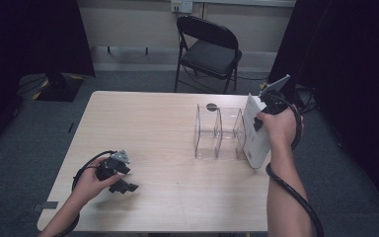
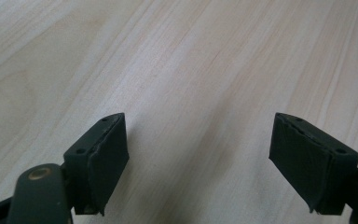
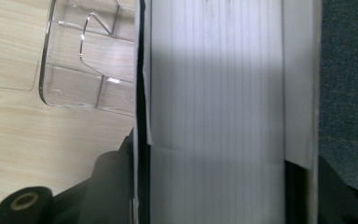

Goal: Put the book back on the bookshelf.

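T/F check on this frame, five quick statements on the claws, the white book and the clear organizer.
1. The right claw is shut on the white book. True.
2. The book already stands inside a slot of the clear organizer. False: it is held at the organizer's right side, at the edge of the table.
3. The left claw is open with nothing between its jaws. True.
4. The left claw hovers over the organizer. False: it sits low near the table's front left, far from it.
5. A folding chair stands beyond the far edge of the table. True.
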Available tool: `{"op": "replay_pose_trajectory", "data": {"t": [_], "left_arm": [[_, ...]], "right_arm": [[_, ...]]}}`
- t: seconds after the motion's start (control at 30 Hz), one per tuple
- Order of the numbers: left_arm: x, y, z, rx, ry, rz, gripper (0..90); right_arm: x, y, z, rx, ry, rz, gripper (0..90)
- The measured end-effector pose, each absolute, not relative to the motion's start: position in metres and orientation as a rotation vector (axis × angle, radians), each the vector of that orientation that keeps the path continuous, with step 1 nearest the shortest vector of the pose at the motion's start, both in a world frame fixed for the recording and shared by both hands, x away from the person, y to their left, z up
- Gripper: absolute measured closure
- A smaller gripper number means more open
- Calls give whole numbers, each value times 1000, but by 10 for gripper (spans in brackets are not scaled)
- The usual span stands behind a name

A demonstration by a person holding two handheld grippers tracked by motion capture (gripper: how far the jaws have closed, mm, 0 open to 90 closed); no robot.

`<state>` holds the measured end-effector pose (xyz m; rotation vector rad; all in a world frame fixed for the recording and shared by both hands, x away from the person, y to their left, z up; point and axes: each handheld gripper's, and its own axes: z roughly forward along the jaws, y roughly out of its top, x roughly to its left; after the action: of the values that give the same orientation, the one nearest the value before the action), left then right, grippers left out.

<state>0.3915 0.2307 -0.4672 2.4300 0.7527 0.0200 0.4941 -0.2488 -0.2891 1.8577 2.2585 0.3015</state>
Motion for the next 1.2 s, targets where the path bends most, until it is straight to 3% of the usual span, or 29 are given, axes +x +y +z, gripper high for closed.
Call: {"op": "replay_pose_trajectory", "data": {"t": [1.2], "left_arm": [[391,233,-468,2428,763,25,191]], "right_arm": [[507,-241,-292,1843,2216,317,527]]}}
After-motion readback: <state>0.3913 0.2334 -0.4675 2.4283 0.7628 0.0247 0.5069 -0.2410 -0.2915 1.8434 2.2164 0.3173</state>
